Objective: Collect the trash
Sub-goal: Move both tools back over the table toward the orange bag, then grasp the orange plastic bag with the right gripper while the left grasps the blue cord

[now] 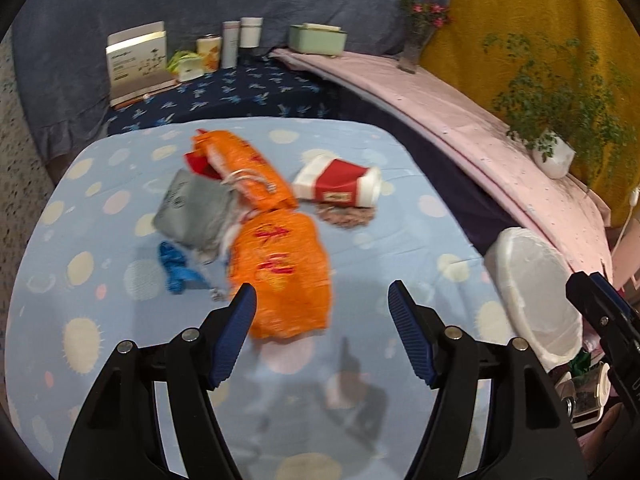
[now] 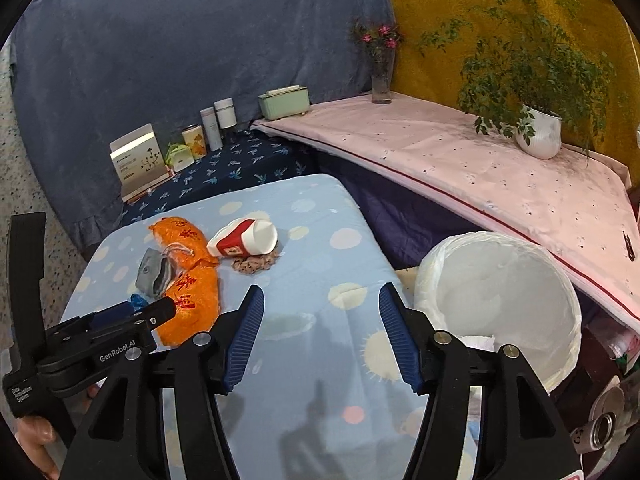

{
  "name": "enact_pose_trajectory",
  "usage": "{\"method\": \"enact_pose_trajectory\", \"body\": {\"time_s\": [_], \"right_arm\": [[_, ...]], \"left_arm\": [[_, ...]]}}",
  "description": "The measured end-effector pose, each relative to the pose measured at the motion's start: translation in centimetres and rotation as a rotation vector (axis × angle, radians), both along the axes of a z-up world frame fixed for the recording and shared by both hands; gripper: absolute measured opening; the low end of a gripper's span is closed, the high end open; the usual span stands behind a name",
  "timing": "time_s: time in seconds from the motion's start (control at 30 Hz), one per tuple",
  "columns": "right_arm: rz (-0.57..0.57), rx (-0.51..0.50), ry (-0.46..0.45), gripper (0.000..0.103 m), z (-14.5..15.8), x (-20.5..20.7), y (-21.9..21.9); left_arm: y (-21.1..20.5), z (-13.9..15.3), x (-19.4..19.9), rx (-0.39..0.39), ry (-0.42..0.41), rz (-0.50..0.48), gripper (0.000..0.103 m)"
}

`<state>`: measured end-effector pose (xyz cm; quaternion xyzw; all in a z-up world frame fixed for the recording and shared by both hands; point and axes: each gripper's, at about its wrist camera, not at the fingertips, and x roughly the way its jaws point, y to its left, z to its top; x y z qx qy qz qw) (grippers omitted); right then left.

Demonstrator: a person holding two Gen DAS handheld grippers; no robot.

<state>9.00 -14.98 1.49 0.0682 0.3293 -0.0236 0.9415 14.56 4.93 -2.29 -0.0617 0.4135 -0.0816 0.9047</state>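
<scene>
- Nearest the lens, the left tongs (image 1: 322, 304) stand wide with nothing between the pads; one blue pad overlaps the edge of the nearer orange wrapper (image 1: 280, 276) in the left wrist view, though I cannot tell whether it touches.
- Right tongs (image 2: 321, 304) are likewise wide and empty, poised above a bare stretch of the dotted blue cloth on the surface (image 2: 320, 240), between the litter and the lined bin (image 2: 496, 292).
- Trash lies in a loose cluster on that cloth: two orange wrappers, a crumpled grey packet (image 1: 192, 208), a blue scrap (image 1: 176, 268), a tipped red-and-white paper cup (image 1: 340, 184) and a small heap of brownish crumbs (image 1: 346, 216) just beside the cup.
- Wrappers and packet look light, thin and crinkly, probably slippery film; a pinch on a raised fold or edge should hold better than the flat middle.
- Paper cup is likely light and crushable, so a gentle squeeze across its body or rim seems safest.
- Crumbs look loose and would hardly be pinched up whole.
- Bin stands beside the surface, at its right edge, with its mouth open.
</scene>
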Motion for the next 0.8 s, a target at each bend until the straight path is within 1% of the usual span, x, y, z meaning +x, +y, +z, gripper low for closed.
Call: {"method": "enact_pose_trajectory", "body": {"time_s": [0.1,0.13,0.2,0.27,0.37,0.57,0.67,0.8], "right_arm": [[0.034,-0.013,0.018,0.059,-0.7,0.5,2.3],[0.044,-0.017,0.022,0.061,-0.9,0.6,3.0],[0.068,-0.023,0.027,0.064,-1.3,0.9,4.5],[0.089,-0.029,0.034,0.065,-1.7,1.3,5.9],[0.117,-0.033,0.055,0.065,-2.5,2.1,7.8],[0.161,-0.038,0.099,0.065,-4.4,3.7,10.8],[0.181,-0.046,0.123,0.068,-5.5,4.6,12.2],[0.200,-0.059,0.150,0.071,-6.8,5.9,13.6]], "left_arm": [[2.3,-0.7,0.1,0.024,0.011,0.047,0.065],[3.1,-0.9,0.1,0.034,0.014,0.063,0.065],[4.6,-1.4,0.2,0.053,0.017,0.092,0.067],[6.0,-1.8,0.3,0.064,0.018,0.120,0.071],[8.0,-2.5,0.6,0.073,0.029,0.153,0.072],[11.4,-4.3,1.8,0.051,0.070,0.206,0.073],[12.5,-5.0,2.5,0.039,0.081,0.223,0.074],[13.2,-5.6,3.4,0.017,0.089,0.230,0.079]]}}
